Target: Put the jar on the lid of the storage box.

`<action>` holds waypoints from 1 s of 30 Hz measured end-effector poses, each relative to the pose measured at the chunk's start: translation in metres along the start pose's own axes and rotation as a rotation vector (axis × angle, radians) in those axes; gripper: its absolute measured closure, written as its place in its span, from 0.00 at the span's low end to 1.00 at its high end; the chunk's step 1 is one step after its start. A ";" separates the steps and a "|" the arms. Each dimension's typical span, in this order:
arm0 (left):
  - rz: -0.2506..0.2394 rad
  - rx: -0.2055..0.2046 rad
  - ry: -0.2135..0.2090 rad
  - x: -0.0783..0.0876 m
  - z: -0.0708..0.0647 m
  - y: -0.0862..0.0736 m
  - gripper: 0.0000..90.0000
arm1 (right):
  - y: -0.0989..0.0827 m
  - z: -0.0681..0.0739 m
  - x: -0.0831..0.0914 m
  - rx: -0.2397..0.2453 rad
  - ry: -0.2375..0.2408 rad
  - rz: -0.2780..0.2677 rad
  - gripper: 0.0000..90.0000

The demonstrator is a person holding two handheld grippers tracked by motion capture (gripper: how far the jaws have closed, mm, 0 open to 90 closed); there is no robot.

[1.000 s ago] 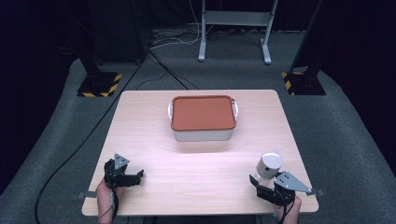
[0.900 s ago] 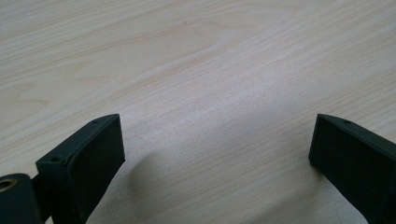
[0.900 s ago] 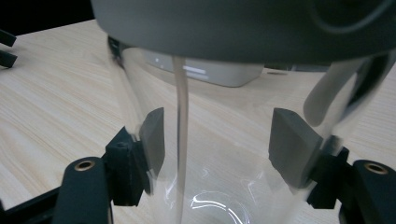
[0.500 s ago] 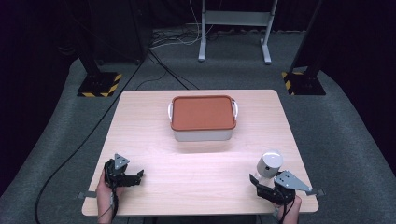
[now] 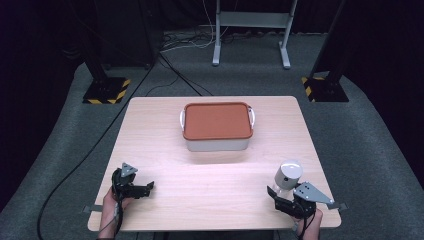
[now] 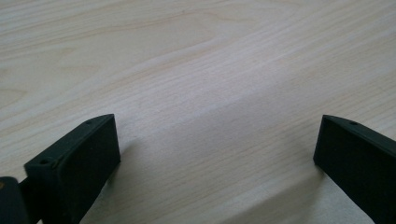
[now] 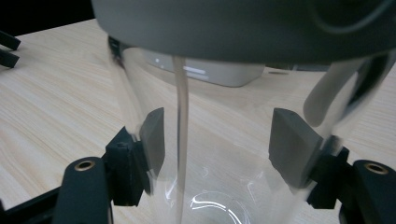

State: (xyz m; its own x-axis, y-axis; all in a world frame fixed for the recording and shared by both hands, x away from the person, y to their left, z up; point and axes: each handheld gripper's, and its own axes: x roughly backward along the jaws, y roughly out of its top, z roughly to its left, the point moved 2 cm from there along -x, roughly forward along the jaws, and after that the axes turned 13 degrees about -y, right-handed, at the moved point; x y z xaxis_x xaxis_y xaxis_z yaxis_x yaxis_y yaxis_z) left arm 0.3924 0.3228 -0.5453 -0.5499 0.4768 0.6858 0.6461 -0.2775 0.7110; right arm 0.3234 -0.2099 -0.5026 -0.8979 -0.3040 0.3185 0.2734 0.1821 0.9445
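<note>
The clear bottle (image 7: 224, 154) is cut off top and bottom in the right gripper view — its grey lid (image 7: 243, 28) a blur, perhaps too close — its base hidden.

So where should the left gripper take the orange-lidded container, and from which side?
Judging by shape, the container offers a white handle at each short end. The left gripper, jaws open, could come level from its own side and close on the nearer handle; the flat orange lid offers little purchase from above.

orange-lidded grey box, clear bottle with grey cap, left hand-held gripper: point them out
orange-lidded grey plastic box (image 5: 217, 120), high view, middle of the lid
clear plastic bottle with grey cap (image 5: 288, 172), high view, on the cap
left hand-held gripper (image 5: 148, 187), high view, between its fingertips
</note>
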 end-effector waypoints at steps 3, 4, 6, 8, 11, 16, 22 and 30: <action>0.001 -0.002 -0.001 0.000 0.000 0.000 0.00 | 0.002 0.000 0.000 0.003 0.000 0.000 0.33; 0.001 0.000 0.000 0.000 0.000 0.000 0.00 | 0.002 -0.001 0.000 0.003 0.001 -0.001 0.33; -0.002 0.012 0.010 0.000 -0.001 0.000 0.00 | 0.003 -0.001 0.000 0.003 0.001 -0.002 0.33; -0.003 0.015 0.013 0.000 -0.001 0.000 0.00 | 0.004 -0.002 0.001 0.002 0.000 -0.005 0.33; -0.003 0.017 0.014 0.000 -0.001 0.000 0.00 | 0.004 -0.002 0.001 -0.002 -0.001 -0.007 0.33; -0.005 0.018 0.015 0.000 -0.002 -0.001 0.00 | 0.004 -0.003 0.001 -0.003 -0.003 -0.006 0.33; -0.005 0.018 0.015 0.000 -0.002 -0.001 0.00 | 0.007 -0.002 -0.002 -0.005 -0.002 -0.010 0.33; -0.006 0.018 0.015 0.000 -0.002 -0.001 0.00 | 0.013 0.000 -0.005 0.001 0.005 -0.016 0.33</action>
State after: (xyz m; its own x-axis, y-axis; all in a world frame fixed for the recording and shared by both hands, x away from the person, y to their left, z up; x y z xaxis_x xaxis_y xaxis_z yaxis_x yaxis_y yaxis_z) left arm 0.3909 0.3217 -0.5454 -0.5616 0.4656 0.6840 0.6521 -0.2598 0.7122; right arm 0.3320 -0.2062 -0.4922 -0.9004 -0.3116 0.3035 0.2585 0.1777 0.9495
